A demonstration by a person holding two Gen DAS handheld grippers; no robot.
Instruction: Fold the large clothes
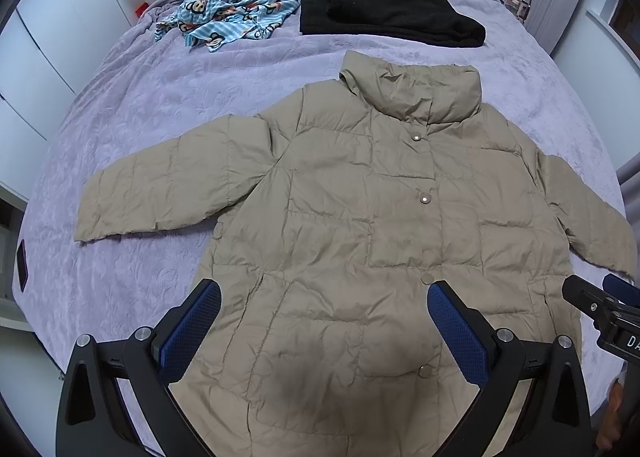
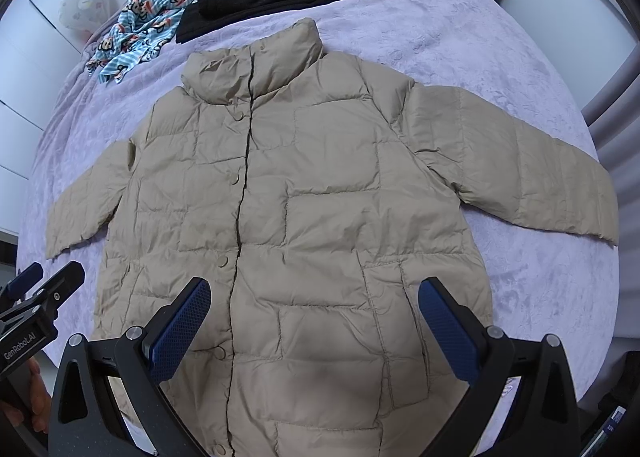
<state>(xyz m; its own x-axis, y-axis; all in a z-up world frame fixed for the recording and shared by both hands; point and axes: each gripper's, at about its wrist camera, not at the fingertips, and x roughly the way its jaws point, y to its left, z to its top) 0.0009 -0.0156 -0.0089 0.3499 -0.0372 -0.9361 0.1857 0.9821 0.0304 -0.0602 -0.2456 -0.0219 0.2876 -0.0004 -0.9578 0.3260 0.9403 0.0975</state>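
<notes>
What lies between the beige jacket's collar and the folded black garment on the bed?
Only bare purple bedspread separates the jacket's collar from the black garment; both wrist views show this.

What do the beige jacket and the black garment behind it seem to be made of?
The jacket looks like thin woven nylon or polyester over padding: faint sheen, fine crinkles, quilted puffy squares. The black garment looks like a soft matte knit or fleece, fuzzy and without shine; which one is unclear.

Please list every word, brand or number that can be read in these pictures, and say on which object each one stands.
"GenRobot.AI": on the body of the left gripper, in the right wrist view.
"DA", cut off by the frame edge: on the body of the right gripper, in the left wrist view.
Boxes on the shelf: too small to read.
</notes>
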